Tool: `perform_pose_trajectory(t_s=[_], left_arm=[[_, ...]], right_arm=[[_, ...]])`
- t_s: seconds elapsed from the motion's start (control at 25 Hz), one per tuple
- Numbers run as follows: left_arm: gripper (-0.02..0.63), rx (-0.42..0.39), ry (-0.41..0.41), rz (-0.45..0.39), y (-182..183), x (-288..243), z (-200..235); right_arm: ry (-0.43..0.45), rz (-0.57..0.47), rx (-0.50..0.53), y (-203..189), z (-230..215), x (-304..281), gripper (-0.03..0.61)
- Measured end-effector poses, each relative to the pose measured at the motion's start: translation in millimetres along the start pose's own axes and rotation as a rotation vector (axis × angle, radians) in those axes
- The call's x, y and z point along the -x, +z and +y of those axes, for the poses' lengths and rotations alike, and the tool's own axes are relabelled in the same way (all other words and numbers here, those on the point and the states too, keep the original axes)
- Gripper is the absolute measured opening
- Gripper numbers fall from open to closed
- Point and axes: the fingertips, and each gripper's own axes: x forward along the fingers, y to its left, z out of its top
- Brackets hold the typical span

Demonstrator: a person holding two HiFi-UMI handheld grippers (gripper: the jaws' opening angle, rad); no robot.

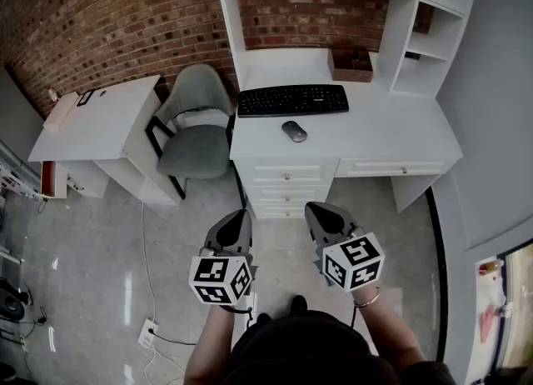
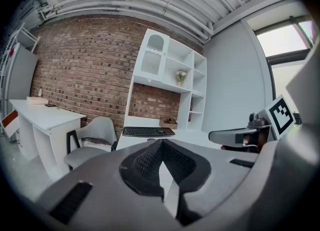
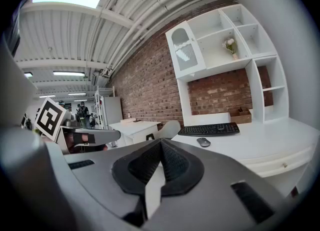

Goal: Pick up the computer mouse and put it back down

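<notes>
A red brick wall (image 1: pixel 108 17) backs a white desk (image 1: pixel 391 129) with drawers and a tall white shelf unit (image 1: pixel 433 33) built over it. A grey chair (image 1: pixel 196 129) stands just left of it, beside a smaller white side desk (image 1: pixel 108 121). The glossy pale grey floor (image 1: pixel 92 258) has a white power strip (image 1: pixel 148 333) lying on it. Overhead, a white ribbed ceiling (image 3: pixel 100 30) carries strip lights (image 3: pixel 70 73). Daylight glows through a window (image 2: pixel 287 37).

Open desktop (image 1: pixel 391 129) around mouse (image 1: pixel 294 131), keyboard (image 1: pixel 292 100) behind
</notes>
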Motion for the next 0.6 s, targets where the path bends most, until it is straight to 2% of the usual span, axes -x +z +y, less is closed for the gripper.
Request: perform_pose_trajectory(t_s=[0.52,0.6], left_arm=[[0.009,0.009,0.014,0.006,-8.0,-11.9,-10.5],[0.009,0.026,0.014,-0.002,-7.4,-13.1,-13.2]], right_arm=[[0.028,-0.008,-0.016,-5.0,-13.8,-0.9,0.005],[0.028,0.003,-0.021,-7.4,-16.8,-2.2,0.037]])
